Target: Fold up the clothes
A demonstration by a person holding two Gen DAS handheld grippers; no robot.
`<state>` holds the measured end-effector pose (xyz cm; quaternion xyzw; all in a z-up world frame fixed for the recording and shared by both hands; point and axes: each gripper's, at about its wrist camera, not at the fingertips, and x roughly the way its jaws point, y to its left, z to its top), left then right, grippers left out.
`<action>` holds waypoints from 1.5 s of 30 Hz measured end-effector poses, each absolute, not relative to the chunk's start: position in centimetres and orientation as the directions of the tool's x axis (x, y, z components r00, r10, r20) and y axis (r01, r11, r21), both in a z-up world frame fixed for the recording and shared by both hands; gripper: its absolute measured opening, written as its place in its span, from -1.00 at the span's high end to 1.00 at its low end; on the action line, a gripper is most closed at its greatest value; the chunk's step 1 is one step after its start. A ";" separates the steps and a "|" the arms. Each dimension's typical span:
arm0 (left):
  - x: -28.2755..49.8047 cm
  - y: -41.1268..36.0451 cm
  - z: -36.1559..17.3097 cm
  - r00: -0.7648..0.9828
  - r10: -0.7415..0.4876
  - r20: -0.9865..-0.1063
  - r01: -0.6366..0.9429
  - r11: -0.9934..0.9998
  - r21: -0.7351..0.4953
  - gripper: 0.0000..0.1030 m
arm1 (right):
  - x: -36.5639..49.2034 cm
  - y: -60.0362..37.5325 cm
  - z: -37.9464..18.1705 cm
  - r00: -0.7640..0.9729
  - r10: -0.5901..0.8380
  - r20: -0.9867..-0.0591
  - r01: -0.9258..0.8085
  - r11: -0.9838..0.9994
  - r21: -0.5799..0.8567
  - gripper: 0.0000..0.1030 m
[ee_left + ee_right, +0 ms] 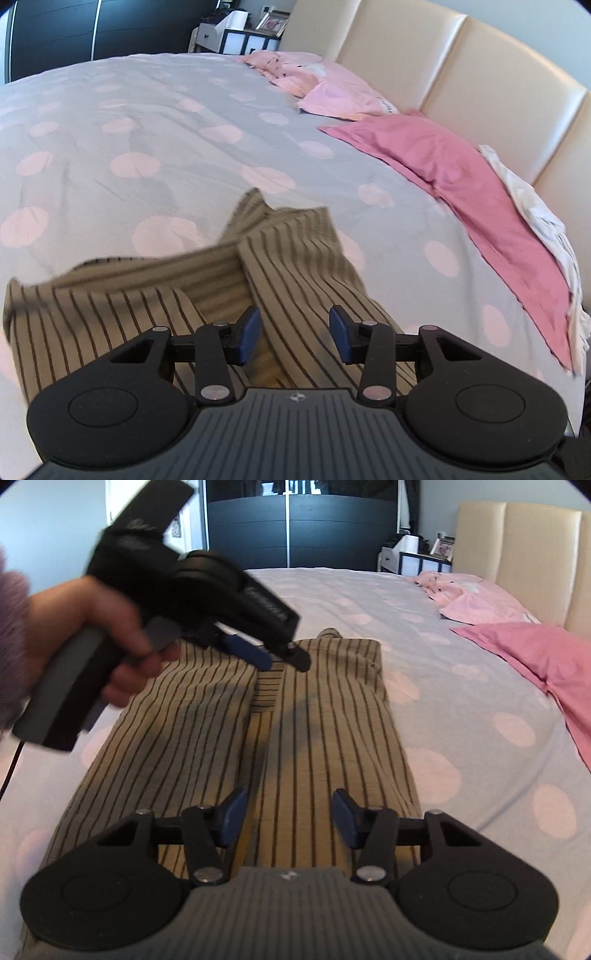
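Fingers (236, 821) of the right gripper (290, 821) gape, holding nothing, over the near end of the trousers (303, 716), which run lengthwise away across the bed (424, 709). Left gripper (293, 334), also released, hovers nearer their far end.

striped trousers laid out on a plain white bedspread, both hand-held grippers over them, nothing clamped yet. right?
Not quite. The bedspread is grey with pale pink spots, not plain white, as the right wrist view shows. The rest holds: the striped trousers lie on it, with the left hand-held gripper and the right hand-held gripper over them, jaws apart, nothing clamped.
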<state>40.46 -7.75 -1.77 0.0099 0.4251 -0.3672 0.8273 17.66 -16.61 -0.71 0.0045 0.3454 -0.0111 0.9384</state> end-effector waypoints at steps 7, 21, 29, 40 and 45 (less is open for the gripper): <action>42.3 -8.3 -2.9 0.362 -0.632 -0.685 0.638 0.704 -0.312 0.98 | 18.6 -16.1 -3.1 0.735 -0.032 -0.678 0.013 0.999 -0.033 0.38; 41.4 -6.5 -1.9 0.433 -0.539 -0.722 0.610 0.765 -0.206 1.00 | 16.7 -14.5 -1.3 0.750 0.023 -0.661 -0.048 0.999 -0.021 0.88; 40.2 -6.1 -2.8 0.463 -0.526 -0.713 0.580 0.788 -0.204 0.66 | 16.9 -15.2 -1.7 0.719 0.051 -0.694 -0.047 0.999 0.025 0.22; 29.0 -4.0 1.1 0.490 -0.519 -0.701 0.608 0.779 -0.152 0.63 | 11.9 -16.3 0.8 0.724 0.049 -0.688 -0.045 0.999 0.024 0.09; 21.9 -3.3 2.2 0.467 -0.532 -0.706 0.626 0.763 -0.161 0.63 | 7.7 -17.8 1.6 0.712 0.046 -0.700 -0.036 0.999 0.030 0.09</action>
